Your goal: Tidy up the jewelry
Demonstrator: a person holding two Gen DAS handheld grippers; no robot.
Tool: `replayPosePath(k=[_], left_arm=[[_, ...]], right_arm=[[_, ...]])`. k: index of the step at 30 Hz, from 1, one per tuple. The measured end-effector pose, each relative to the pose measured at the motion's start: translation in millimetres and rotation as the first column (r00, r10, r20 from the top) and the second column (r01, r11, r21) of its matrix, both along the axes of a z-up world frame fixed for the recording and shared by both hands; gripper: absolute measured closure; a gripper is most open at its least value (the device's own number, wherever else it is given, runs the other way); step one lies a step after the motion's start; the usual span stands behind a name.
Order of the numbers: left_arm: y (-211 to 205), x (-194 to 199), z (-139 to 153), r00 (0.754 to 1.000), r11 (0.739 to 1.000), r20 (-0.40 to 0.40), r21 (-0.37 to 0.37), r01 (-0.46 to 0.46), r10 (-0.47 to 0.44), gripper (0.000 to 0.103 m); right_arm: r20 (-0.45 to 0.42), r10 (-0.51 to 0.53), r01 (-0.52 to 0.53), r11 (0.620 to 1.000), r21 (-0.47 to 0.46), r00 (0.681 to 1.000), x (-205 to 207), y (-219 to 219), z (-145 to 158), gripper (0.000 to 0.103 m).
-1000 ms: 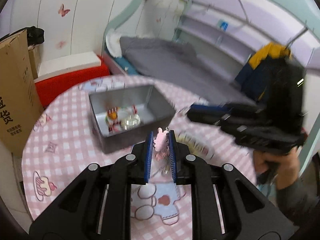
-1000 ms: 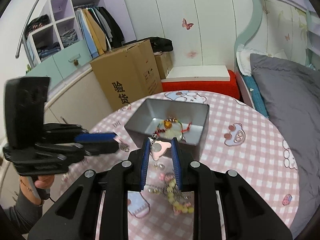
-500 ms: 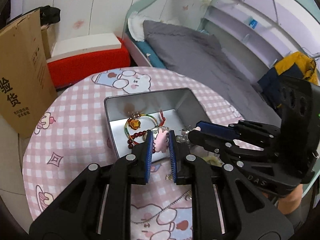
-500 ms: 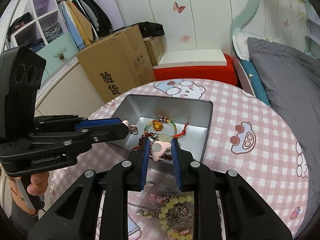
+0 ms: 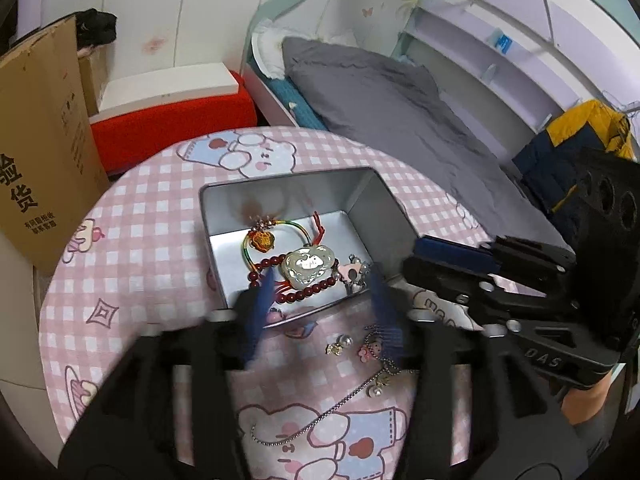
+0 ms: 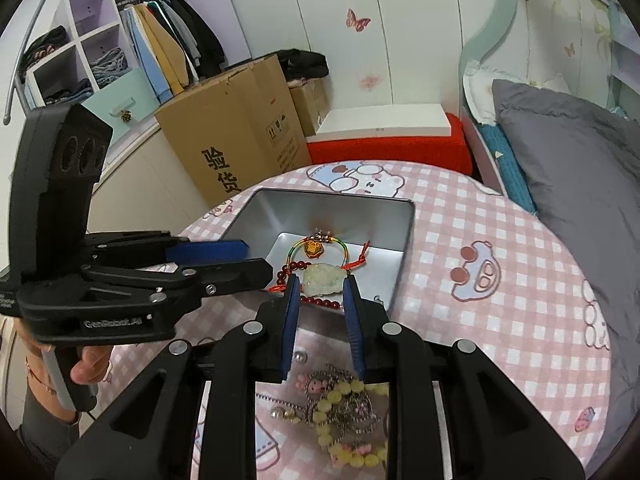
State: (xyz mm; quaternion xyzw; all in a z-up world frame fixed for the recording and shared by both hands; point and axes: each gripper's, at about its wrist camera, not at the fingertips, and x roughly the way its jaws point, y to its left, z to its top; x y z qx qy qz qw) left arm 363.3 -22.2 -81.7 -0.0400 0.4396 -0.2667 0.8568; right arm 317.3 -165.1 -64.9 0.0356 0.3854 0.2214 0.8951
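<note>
A grey metal tin (image 5: 374, 196) (image 6: 260, 212) stands on the pink checked round table. In it lie a rainbow cord bracelet with a gold charm (image 5: 262, 240) (image 6: 314, 248), a dark red bead bracelet (image 5: 316, 290), a pale jade pendant (image 5: 308, 264) (image 6: 324, 276) and a small pink charm (image 5: 352, 272). My left gripper (image 5: 320, 292) is open and empty over the tin's near edge. My right gripper (image 6: 320, 300) is open and empty over the tin, its pads either side of the pendant.
Loose jewelry lies on the table in front of the tin: a silver chain (image 5: 320, 416), pearl earrings (image 5: 338, 346), a yellow bead bracelet (image 6: 348, 424). A cardboard box (image 6: 240, 128), a red bench (image 6: 388, 148) and a bed (image 5: 384, 96) stand beyond the table.
Both grippers have opened over the tin and let go of their pink charms. One pink charm now lies in the tin beside the pendant.
</note>
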Motion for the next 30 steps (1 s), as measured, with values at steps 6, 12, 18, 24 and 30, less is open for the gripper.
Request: replayPosePath(k=[6,12,18,24,30], left_arm=[[3.3,-23.1,9.2,0.999,1.000,0.037,0.013,0.003,-0.003,0.050],[11.6,-57.8,11.7,0.996,0.999,0.088,0.040,0.003,-0.006,0.050],[15.0,-79.7,0.9,0.996,0.997,0.092,0.072,0.005,-0.011,0.050],[12.7,-87.4,-9.6,0.998,0.997,0.065,0.081,0.013,-0.018,0.049],[14.6,-88.1,-20.3,0.999,0.996,0.044,0.085,0.008,-0.012,0.048]], right_arm=[[0.028,0.019,-0.018,1.000,-0.022,0.999,-38.9,-6.0,3.2,0.082],[-0.014,0.053,-0.054,0.995,-0.088,0.999,-80.8,-5.0,-24.4,0.082],[-0.100,0.046,-0.059,0.989,-0.138,0.994,-102.1,-3.9,-68.2,0.082],[-0.048,-0.020,0.011,0.985,-0.173,0.999,-93.8,1.0,-72.8,0.075],[-0.036,-0.052,0.045,0.984,-0.172,0.998,-73.6,-5.0,-74.0,0.075]])
